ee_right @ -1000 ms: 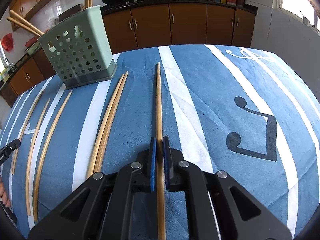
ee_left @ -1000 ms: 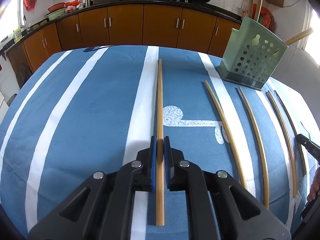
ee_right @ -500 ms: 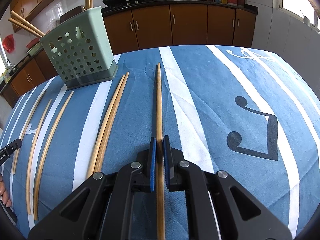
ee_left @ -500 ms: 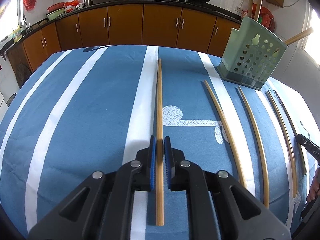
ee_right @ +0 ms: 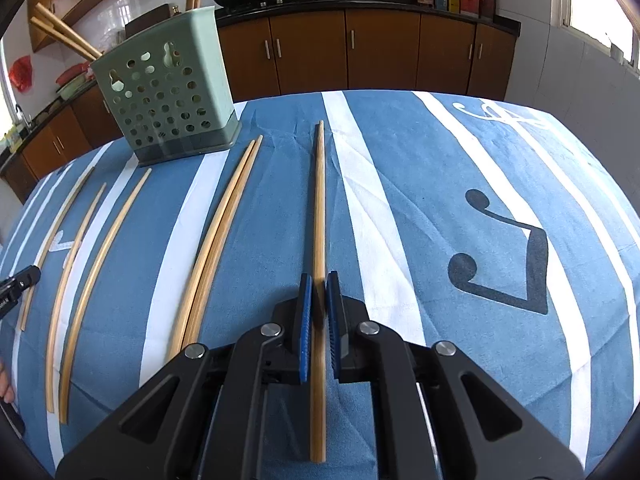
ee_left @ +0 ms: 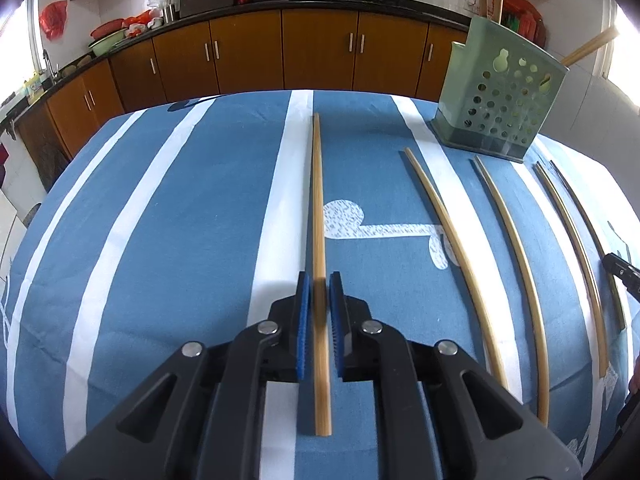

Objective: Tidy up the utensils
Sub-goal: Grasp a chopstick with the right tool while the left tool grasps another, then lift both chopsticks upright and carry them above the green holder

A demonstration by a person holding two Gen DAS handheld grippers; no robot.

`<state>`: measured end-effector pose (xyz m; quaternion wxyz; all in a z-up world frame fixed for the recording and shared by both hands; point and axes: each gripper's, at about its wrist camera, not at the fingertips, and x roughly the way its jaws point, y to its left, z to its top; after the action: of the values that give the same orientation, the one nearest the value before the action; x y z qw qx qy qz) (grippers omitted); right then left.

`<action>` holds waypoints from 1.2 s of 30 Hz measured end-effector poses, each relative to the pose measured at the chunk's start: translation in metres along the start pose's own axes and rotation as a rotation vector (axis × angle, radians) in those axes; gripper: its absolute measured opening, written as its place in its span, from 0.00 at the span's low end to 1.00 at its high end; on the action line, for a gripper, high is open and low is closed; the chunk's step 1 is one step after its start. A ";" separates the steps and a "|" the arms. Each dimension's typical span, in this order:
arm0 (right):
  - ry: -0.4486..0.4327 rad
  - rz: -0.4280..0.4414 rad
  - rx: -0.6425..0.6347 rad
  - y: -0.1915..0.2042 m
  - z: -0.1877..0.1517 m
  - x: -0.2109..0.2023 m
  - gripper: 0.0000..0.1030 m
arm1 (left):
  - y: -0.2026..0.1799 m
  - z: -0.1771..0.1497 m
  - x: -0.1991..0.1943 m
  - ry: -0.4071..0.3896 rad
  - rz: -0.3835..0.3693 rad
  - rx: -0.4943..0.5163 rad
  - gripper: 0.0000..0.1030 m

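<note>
Two chopsticks, one per hand: your left gripper (ee_left: 319,292) is clamped on one chopstick (ee_left: 317,200), your right gripper (ee_right: 319,290) on another (ee_right: 319,200), both pinched near the butt, tips aimed at twelve for steering. The holder (ee_right: 168,96) waits at ten o'clock of the right view.

Two bamboo chopsticks are clamped, one per gripper. The left-held chopstick (ee_left: 318,216) and the right-held chopstick (ee_right: 319,216) are both straight, pointing away, tips out over the blue striped cloth. The loose chopsticks (ee_right: 216,236) lie flat on the cloth in rough parallel: a touching pair (ee_right: 224,220), plus three singles (ee_right: 100,272) spaced apart further left. The green perforated holder (ee_right: 168,96) stands upright at the far end of them, with several chopsticks (ee_right: 60,32) sticking out of its top.
</note>
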<state>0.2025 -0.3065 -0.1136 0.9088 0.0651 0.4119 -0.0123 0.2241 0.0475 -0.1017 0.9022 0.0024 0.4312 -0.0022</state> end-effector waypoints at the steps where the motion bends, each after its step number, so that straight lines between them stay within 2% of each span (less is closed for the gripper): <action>1: 0.002 0.000 -0.001 0.000 0.001 0.000 0.07 | -0.002 0.000 0.000 0.001 0.009 0.013 0.08; 5: -0.039 0.016 0.017 -0.004 0.007 -0.016 0.07 | 0.000 0.005 -0.005 0.016 -0.001 0.009 0.07; 16: -0.181 0.055 0.070 -0.017 0.033 -0.066 0.07 | 0.002 0.030 -0.052 -0.108 -0.007 0.008 0.07; 23: -0.273 0.074 0.091 -0.020 0.048 -0.089 0.07 | 0.008 0.049 -0.085 -0.214 -0.043 -0.050 0.07; 29: -0.307 0.082 0.083 -0.017 0.057 -0.098 0.07 | 0.010 0.065 -0.114 -0.315 -0.068 -0.077 0.07; 36: -0.317 0.083 0.079 -0.016 0.059 -0.100 0.07 | 0.008 0.072 -0.122 -0.338 -0.070 -0.069 0.07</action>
<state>0.1791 -0.3327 -0.0022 0.9588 0.1150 0.2597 -0.0008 0.2037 0.0551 0.0382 0.9608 -0.0440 0.2731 -0.0194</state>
